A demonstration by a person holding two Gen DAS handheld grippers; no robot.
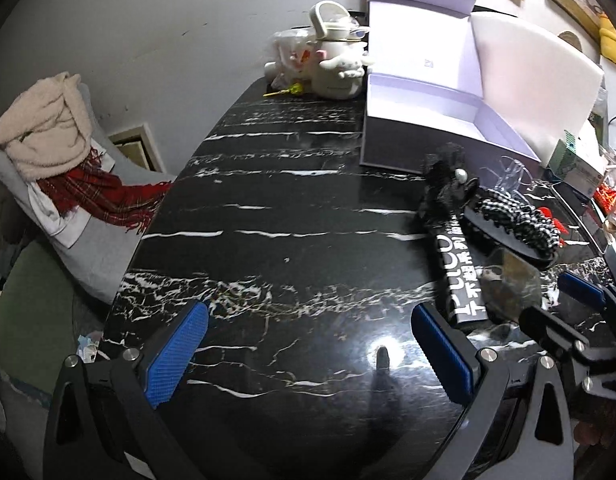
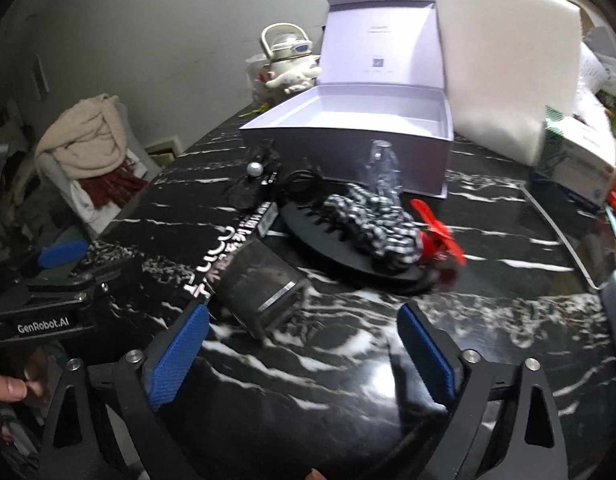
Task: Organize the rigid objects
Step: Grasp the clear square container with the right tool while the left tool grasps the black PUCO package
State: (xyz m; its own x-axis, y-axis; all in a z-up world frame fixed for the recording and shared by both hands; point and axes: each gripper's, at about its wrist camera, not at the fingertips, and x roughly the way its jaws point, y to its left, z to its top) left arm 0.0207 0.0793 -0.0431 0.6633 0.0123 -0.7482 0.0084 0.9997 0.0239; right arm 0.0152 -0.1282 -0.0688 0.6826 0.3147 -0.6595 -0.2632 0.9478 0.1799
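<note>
Hair clips (image 2: 372, 232) heaped before open lilac box (image 2: 348, 136) | left gripper (image 1: 308, 360) wide open, empty | right gripper (image 2: 304, 356) wide open, empty

Our right claw (image 2: 304, 354) hangs over the black marble table (image 2: 508, 320) with its blue pads spread wide and nothing between them. Just ahead of the left pad we see a small clear box (image 2: 264, 284) lying against a long black box with white lettering (image 2: 228, 256). Further ahead sits a black comb clip (image 2: 340, 248) with a checked hair tie (image 2: 376, 220) on it, a red clip (image 2: 436, 236) to its right. Beyond them the lilac box (image 2: 348, 140) stands open. Our left gripper (image 2: 64, 252) shows far to the left.
</note>
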